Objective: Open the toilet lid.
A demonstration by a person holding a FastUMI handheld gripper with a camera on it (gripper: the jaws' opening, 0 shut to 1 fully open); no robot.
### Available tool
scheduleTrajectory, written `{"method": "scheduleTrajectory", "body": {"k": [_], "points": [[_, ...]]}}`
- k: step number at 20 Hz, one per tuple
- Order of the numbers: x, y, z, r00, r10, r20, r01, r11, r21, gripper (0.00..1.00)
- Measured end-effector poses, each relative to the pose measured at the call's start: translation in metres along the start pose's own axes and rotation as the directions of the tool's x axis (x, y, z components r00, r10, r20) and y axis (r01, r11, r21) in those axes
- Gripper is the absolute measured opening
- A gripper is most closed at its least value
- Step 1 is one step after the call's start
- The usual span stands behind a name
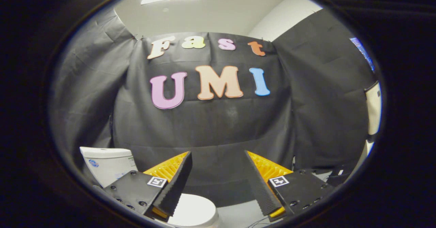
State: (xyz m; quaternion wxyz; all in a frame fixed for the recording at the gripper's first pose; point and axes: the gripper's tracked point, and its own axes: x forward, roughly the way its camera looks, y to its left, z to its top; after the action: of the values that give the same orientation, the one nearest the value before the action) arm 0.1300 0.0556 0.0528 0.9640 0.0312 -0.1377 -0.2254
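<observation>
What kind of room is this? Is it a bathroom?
Probably a pretend bathroom set up in a booth. A white toilet with its tank stands low down, black cloth hangs as walls, and the gripper is held open above the toilet, touching nothing.

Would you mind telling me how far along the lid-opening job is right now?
Nothing looks done yet: the toilet lid lies flat and closed, below the tank. In hand: the gripper hangs above it with jaws spread open and empty, touching nothing. Left: come down to the lid's edge, catch it and swing it up.
</observation>
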Motion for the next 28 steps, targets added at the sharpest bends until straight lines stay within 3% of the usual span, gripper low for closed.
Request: {"method": "scheduleTrajectory", "body": {"k": [5, 10, 14, 19, 25, 28], "points": [[-0.018, 0.018, -0.002, 0.994, -0.079, 0.077, 0.07, 0.991, 0.114, 0.89], [-0.046, 0.024, -0.038, 0.983, -0.174, 0.064, 0.15, 0.948, 0.28, 0.88], [-0.071, 0.022, -0.072, 0.966, -0.252, 0.054, 0.201, 0.867, 0.456, 0.86], [-0.105, 0.022, -0.108, 0.944, -0.317, 0.095, 0.195, 0.764, 0.616, 0.85], [-0.129, 0.032, -0.156, 0.926, -0.37, 0.073, 0.18, 0.605, 0.776, 0.84], [-0.135, 0.041, -0.18, 0.922, -0.385, 0.037, 0.197, 0.551, 0.811, 0.85]]}}
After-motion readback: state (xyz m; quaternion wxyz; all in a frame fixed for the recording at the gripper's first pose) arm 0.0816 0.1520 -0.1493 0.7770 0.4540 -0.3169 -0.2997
